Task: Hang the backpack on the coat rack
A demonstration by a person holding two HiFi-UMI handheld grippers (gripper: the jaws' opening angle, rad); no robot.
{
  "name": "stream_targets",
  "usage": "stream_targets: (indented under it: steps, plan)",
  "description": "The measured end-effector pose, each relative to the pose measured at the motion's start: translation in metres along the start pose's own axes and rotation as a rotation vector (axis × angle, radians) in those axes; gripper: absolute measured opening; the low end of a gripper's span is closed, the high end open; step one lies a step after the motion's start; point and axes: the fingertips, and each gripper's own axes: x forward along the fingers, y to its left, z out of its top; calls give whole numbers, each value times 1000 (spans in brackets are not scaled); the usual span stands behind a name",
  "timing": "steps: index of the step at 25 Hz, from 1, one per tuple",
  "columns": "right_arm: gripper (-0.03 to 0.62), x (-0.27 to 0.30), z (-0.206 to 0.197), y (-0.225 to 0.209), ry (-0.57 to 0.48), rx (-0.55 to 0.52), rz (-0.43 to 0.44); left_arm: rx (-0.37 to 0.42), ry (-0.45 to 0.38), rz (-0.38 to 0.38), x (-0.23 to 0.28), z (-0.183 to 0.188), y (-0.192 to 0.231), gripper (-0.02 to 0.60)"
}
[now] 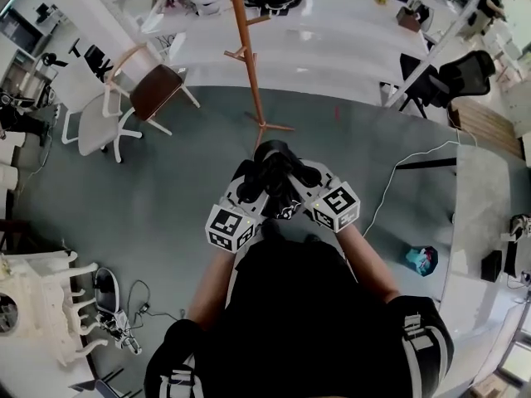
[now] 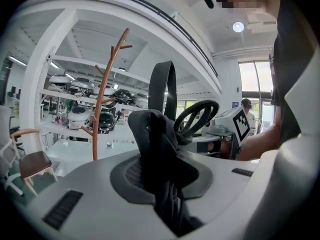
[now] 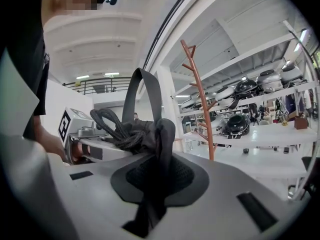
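1. Far left, a white chair (image 1: 90, 129) stands on the grey floor (image 1: 174, 197). Just beside it is a chair with a brown seat (image 1: 156, 89).
2. The left tongs (image 2: 160, 176) are clamped on the black cloth of the backpack (image 2: 150, 134). The cloth fills the gap between the two jaws and sticks up out of it.
3. The backpack is up in the air, in front of the person, in the middle between both tongs. It hangs from them and does not touch the floor.
4. A flat black strap (image 2: 163, 84) stands up from the top of the backpack. Next to it is a thick round loop (image 2: 197, 115).
5. The coat rack (image 1: 247, 65) stands on the floor ahead of the backpack, a bit apart from it. It is a thin brown pole with short arms like a small tree. The backpack is not on it.
6. The right tongs (image 3: 157, 179) are clamped on the backpack cloth too. The cloth is squeezed between the jaws and bunches up above them.
7. From the right gripper view, the left tongs' cube (image 3: 65, 125) shows just past the backpack, so the two tongs are close side by side.
8. Further right, a white cord (image 1: 397, 172) lies on the floor, and a small blue thing (image 1: 421, 259) sits near it.
9. Far right at the back stands a black chair (image 1: 455, 77).
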Motion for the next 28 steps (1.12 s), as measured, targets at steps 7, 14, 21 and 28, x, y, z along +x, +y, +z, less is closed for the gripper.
stream_targets:
  steps: [7, 14, 21, 28]
  plan:
    - [61, 25, 1, -1, -2, 11, -67, 14, 7, -65, -2, -2, 28, 89]
    - [61, 50, 5, 3, -18, 19, -114, 31, 11, -107, -9, -1, 54, 89]
    - [61, 66, 1, 8, -16, 32, -139, 44, 22, -128, -16, -4, 69, 89]
    - [61, 84, -5, 19, 1, 41, -125, 26, 28, -109, -28, -13, 85, 89]
